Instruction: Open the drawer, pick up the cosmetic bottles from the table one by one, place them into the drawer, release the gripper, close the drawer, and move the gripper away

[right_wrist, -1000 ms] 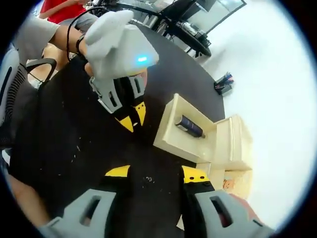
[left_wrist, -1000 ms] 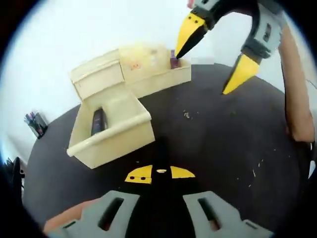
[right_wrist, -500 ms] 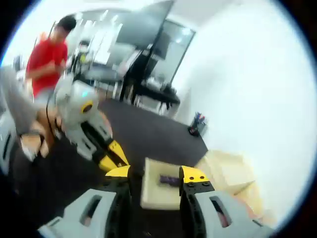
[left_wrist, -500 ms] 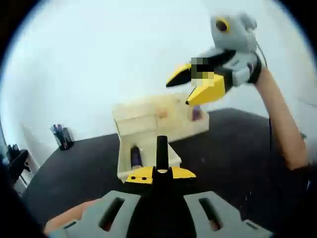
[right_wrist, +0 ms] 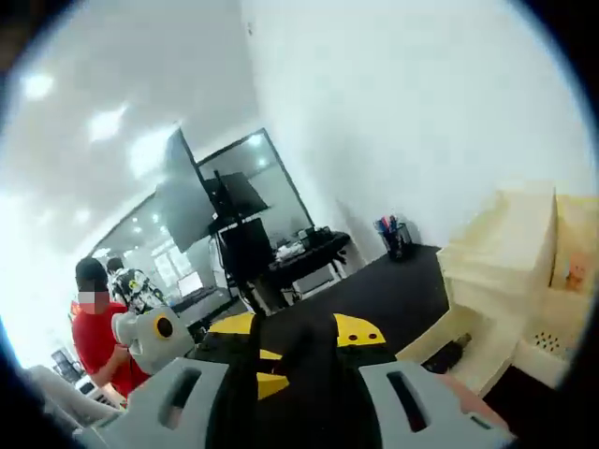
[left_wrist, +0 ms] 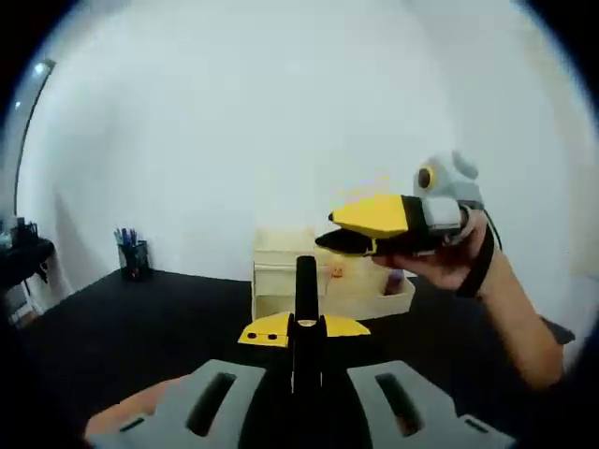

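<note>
Above table (left_wrist: 112,318), both tongs (left_wrist: 301,327) closed, empty

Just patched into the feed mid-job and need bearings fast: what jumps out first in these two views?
In the left gripper view, the right gripper, held in a hand, hangs in front of the cream drawer unit on the black table. In the right gripper view, the drawer stands open at lower right with a dark cosmetic bottle lying inside. A pen holder stands by the white wall at left.
</note>
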`<state>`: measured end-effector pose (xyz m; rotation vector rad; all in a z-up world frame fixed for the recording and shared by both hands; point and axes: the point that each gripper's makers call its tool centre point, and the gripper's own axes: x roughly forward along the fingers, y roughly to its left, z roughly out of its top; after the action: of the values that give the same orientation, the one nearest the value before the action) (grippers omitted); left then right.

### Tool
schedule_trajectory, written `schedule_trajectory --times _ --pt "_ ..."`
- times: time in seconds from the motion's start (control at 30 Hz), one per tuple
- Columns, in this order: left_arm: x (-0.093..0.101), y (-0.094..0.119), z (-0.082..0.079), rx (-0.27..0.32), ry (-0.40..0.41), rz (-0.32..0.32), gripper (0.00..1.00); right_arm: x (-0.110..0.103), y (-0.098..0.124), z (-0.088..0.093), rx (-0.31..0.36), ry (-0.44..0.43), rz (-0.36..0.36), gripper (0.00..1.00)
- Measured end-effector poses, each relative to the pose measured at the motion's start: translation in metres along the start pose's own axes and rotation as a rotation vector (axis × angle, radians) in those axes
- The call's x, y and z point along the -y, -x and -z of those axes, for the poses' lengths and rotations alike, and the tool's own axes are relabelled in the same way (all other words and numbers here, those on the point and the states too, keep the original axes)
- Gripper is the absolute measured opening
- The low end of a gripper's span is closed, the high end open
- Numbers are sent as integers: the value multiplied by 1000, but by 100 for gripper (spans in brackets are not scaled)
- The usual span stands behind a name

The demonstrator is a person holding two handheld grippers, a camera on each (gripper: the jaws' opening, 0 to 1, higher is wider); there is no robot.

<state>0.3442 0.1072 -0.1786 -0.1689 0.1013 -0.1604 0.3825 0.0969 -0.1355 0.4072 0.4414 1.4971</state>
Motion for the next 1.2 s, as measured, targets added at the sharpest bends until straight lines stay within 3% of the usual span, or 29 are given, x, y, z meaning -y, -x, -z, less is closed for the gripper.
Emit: schedule_trajectory --times 0.1,0.2,0.3,0.4,0.6,0.87,0.93,0.97,1.07,1.2 --pt "-8 -6 -1 5 57 6 9 6 -11 14 -22 -27 -1 23" --pt "-12 -9 1 3 52 -14 9 6 -18 27 -52 -45 5 20" --pt "-13 -11 3 1 13 -42 9 9 -24 30 -59 -59 11 19" --pt "-11 -13 1 10 -83 -82 9 8 -26 34 -72 -62 10 19" --pt "-6 -14 -1 18 -145 -99 9 11 -25 27 -63 -57 13 15" --pt "-29 -2 -5 32 -96 -122 9 10 -5 6 5 11 38 16" --pt "-40 2 1 7 -125 -159 9 20 -1 -2 10 86 87 16" --pt "-45 3 4 -8 -132 -173 9 23 2 -5 12 165 112 17" --pt "-57 4 18 -43 -126 -188 9 34 8 -6 -36 253 189 17" --pt "-79 5 58 -206 -146 -229 9 45 15 -12 -44 284 233 17"
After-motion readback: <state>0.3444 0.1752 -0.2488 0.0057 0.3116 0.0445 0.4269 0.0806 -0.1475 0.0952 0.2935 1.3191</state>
